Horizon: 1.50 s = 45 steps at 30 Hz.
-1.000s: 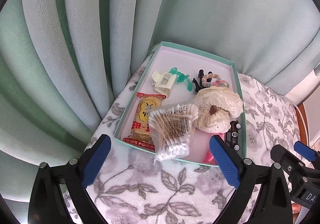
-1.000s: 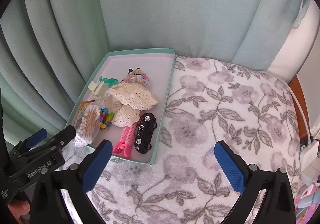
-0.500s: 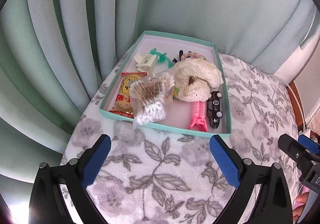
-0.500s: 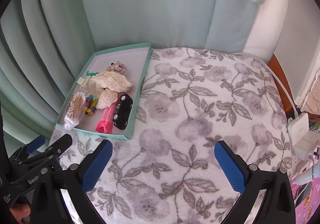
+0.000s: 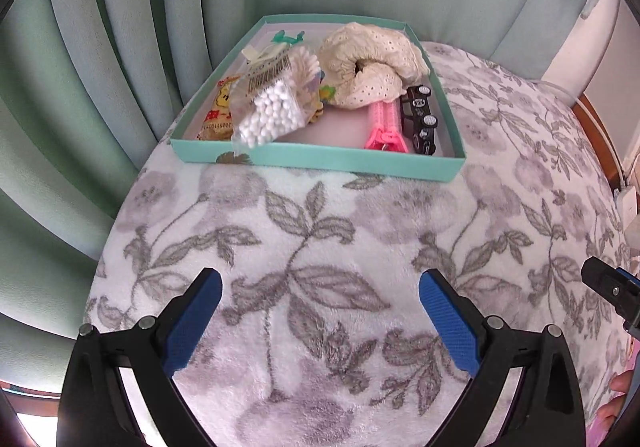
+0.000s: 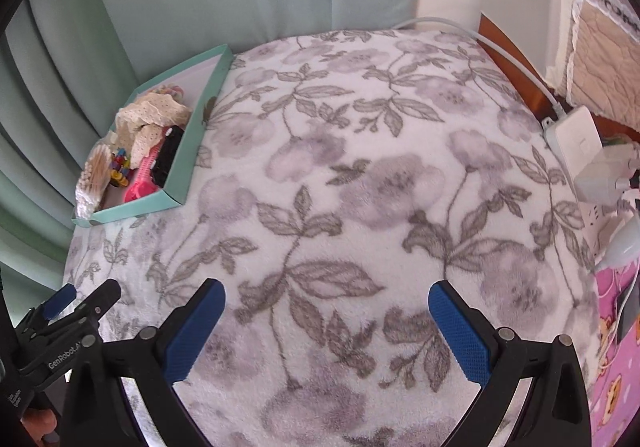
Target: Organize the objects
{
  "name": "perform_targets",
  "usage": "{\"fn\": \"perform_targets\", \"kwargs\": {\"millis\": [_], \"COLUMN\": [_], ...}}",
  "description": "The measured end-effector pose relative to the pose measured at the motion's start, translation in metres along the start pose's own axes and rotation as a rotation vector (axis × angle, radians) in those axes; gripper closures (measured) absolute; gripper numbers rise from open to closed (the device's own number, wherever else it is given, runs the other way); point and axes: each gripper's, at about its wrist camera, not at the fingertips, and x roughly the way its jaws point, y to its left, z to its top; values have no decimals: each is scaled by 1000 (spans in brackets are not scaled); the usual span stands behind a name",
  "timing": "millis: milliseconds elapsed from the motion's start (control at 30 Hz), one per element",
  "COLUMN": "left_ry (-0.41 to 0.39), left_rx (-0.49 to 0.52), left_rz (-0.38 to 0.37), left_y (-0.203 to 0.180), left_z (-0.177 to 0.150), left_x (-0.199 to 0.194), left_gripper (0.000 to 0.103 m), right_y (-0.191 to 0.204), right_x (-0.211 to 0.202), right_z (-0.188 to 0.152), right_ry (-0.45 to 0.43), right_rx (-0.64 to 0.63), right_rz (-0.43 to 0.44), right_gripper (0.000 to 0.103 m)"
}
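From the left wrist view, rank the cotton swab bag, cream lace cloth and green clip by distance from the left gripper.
1. cotton swab bag, tray's near left, overhanging the front wall.
2. cream lace cloth, mid tray, right of the bag.
3. green clip, far back left.

Left gripper is open.

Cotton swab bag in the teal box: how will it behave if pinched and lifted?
The cotton swab bag looks like thin clear plastic, so probably floppy and slick. Its contents are loose swabs, likely light and apt to shift. One corner already overhangs the teal box wall, so a nudge might tip it out.
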Motion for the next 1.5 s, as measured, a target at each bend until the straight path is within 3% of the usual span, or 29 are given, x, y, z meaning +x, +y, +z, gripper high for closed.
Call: {"fn": "perform_targets", "kwargs": {"millis": [400, 1000, 1500], "left_ry": [6, -123, -134], "left_rx": [44, 28, 25], "left_rz": [0, -41, -44], "left_y": [-5, 0, 0], "left_z": [-18, -32, -33], "left_x": [21, 26, 26], "left_gripper": [4, 0, 0], "right_y": [-8, 3, 5], "right_x": [18, 25, 25], "right_z": [-24, -45, -50], "right_ry": [-15, -136, -171], "right_rx": [-1, -61, -60], "right_rz": [-47, -130, -146], "right_gripper": [0, 0, 0]}}
